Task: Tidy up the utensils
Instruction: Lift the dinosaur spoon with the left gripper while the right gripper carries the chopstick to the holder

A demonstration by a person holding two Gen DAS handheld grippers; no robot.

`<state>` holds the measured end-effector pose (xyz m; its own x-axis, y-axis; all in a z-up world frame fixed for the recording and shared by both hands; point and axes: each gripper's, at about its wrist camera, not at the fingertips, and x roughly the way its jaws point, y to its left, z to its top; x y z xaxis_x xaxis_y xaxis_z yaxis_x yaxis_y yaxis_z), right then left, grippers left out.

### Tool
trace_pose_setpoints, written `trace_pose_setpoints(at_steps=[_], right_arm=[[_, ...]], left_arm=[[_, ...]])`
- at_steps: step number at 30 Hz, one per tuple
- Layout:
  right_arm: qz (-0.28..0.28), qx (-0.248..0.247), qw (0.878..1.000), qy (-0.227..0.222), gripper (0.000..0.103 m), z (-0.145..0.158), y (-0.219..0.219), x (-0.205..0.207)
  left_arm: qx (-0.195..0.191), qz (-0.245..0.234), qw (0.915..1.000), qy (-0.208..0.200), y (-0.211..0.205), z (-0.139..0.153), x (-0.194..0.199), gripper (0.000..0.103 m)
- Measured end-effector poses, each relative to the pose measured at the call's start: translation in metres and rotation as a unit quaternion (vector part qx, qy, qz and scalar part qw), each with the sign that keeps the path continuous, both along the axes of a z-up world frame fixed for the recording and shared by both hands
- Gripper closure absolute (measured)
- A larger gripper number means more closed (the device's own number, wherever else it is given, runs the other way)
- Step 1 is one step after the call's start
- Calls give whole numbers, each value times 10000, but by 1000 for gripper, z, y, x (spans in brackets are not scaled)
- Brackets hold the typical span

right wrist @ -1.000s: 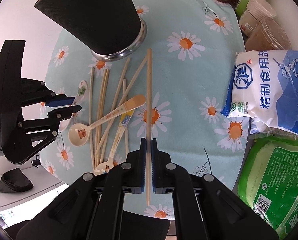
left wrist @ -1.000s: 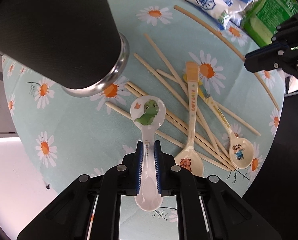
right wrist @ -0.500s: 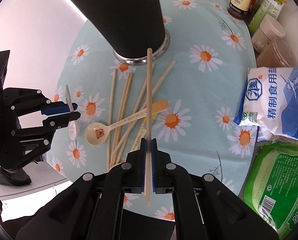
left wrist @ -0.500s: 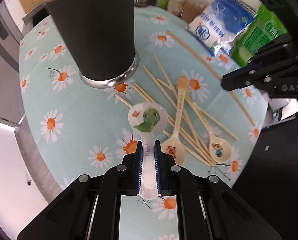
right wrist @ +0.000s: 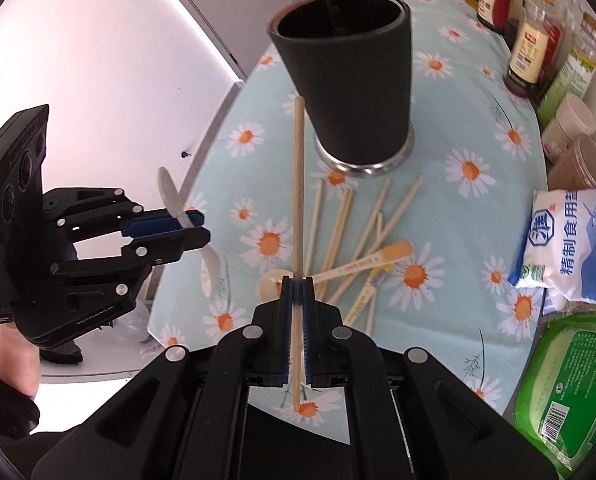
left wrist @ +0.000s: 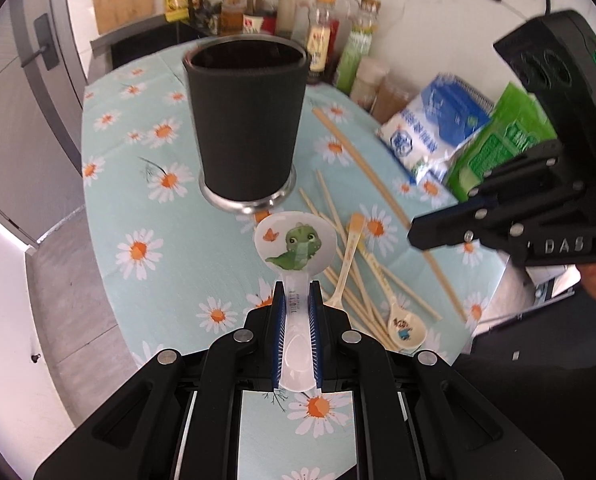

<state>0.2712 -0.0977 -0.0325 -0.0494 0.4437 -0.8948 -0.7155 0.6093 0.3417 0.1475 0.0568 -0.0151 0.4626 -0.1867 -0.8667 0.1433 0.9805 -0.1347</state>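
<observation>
Left claw [left wrist: 296,300] clamping glossy white spoon [left wrist: 296,240], right claw [right wrist: 296,282] pinching slim wooden chopstick [right wrist: 299,184], matte black cup [left wrist: 246,120]

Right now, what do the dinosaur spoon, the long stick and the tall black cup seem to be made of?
Dinosaur spoon: glossy white, slightly translucent at the handle with a printed cartoon; probably plastic or melamine.
Long stick: pale, matte, tan chopstick; looks like bamboo or wood.
Black cup: matte, finely textured black wall over a shiny silver base ring; seemingly metal with a dark sleeve or coating.

A daisy-print table [left wrist: 138,184] bears a black cup [left wrist: 246,120], loose chopsticks [left wrist: 329,208], spoons [left wrist: 405,326] and packets [left wrist: 429,132].
</observation>
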Motion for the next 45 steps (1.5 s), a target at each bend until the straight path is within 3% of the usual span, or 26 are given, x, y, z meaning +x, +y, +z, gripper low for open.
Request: trace_pose_setpoints(at_steps=[9,19,31,38,45], right_arm=[[-25,720,9971,-250,97,31,-2,2],[-241,1804,9812,-639,97,55,-6,30],[-584,2699,9511,-1386,97,85,-4,69],[-706,2888,9346,-1954,97,96,2,91],[-1178,3049,9166,-2302,97,96,6,117]], left_arm=[[-173,149,9983,-534,5,37,3,93],[-331,372,9934,-1030,14,62,27,93],[-416,676,9827,-1673,30,95,61,93],[-527,771,9716,-2172,37,116,82,93],[-548,783,9660,-2402,39,123,104,93]])
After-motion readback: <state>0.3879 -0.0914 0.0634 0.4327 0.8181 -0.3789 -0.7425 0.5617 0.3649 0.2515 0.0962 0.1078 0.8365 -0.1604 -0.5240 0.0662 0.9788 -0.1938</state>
